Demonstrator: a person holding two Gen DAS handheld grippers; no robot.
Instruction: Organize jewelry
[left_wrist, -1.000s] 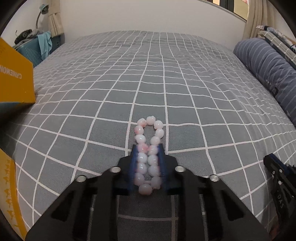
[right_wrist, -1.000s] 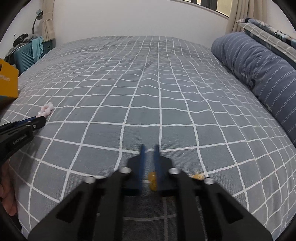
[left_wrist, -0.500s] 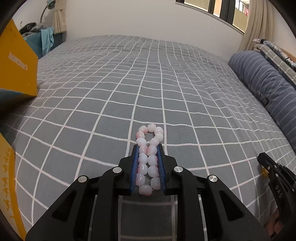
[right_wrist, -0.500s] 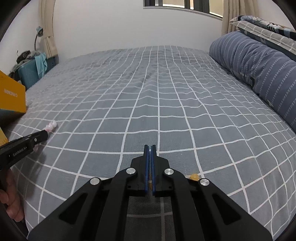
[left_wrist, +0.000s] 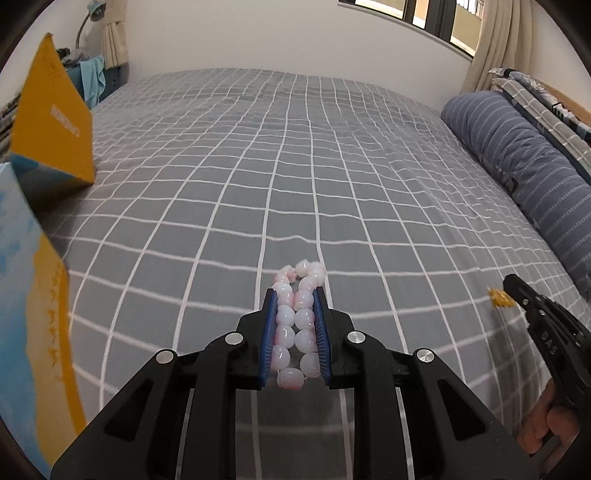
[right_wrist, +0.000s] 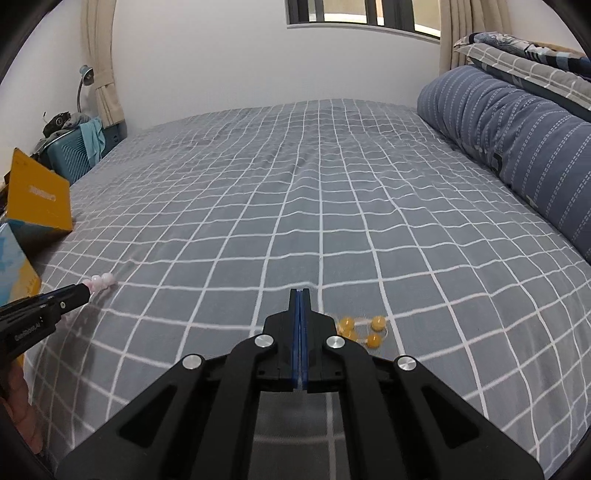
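Grey checked bed carries an open yellow box at my left. My left tongs are clamped on the pink bracelet; carry it boxward. My right tongs are together; whether they pinch the yellow bracelet beside them, I cannot tell.

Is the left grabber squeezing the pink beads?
Touching. The left wrist view shows the left hand-held gripper with both blue pads pressed against the pink-and-white round bead bracelet between them.

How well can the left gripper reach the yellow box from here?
Probably yes: the left gripper, shut on the pink bead bracelet, has only bare bedspread between it and the yellow box.
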